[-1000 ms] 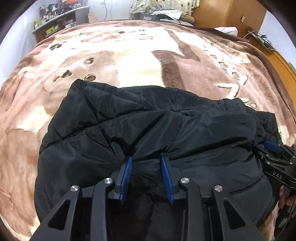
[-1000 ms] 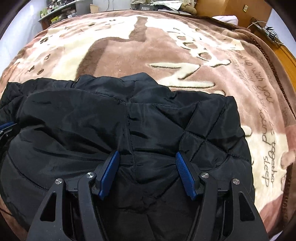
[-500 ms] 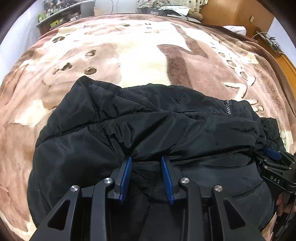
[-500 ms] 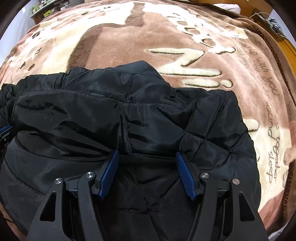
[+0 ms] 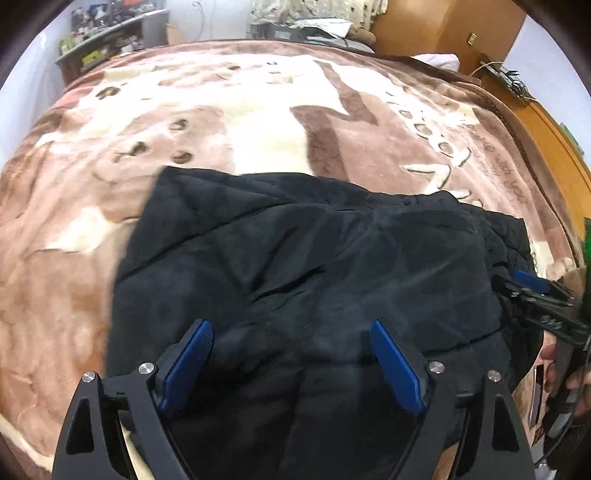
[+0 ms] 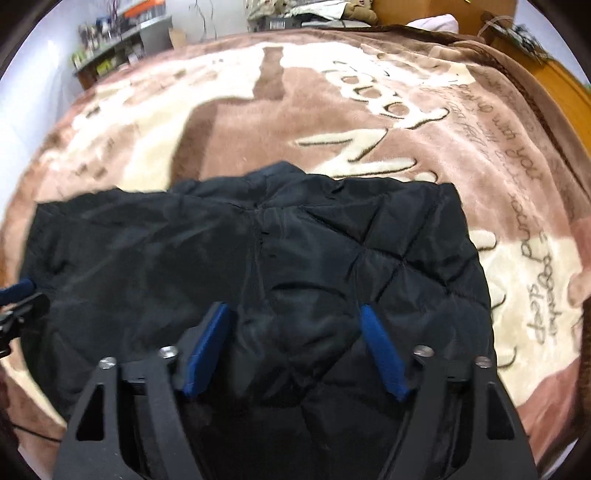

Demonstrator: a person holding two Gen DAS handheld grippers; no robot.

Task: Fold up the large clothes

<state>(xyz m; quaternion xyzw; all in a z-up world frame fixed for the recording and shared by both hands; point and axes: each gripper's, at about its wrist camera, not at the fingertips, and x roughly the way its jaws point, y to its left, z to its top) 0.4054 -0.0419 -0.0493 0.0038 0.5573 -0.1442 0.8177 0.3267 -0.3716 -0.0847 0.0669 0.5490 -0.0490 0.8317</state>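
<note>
A black quilted jacket [image 5: 295,258] lies folded into a thick bundle on the near part of the bed; it also shows in the right wrist view [image 6: 258,258]. My left gripper [image 5: 291,328] is open above its near edge, with nothing between the blue pads. My right gripper [image 6: 295,314] is open over the jacket's near right part, holding nothing. The right gripper also shows at the right edge of the left wrist view [image 5: 535,291], and the left gripper's tip at the left edge of the right wrist view [image 6: 18,295].
A brown and cream plush blanket [image 5: 258,110] covers the bed. A shelf with clutter [image 5: 103,48] stands at the far left. Wooden furniture [image 5: 436,33] is at the far right, and a wooden bed frame [image 5: 554,136] runs along the right side.
My left gripper opened wide and let go of the jacket fold. Both grippers pulled back a little from the jacket, which now lies flatter on the blanket. The right gripper stayed open.
</note>
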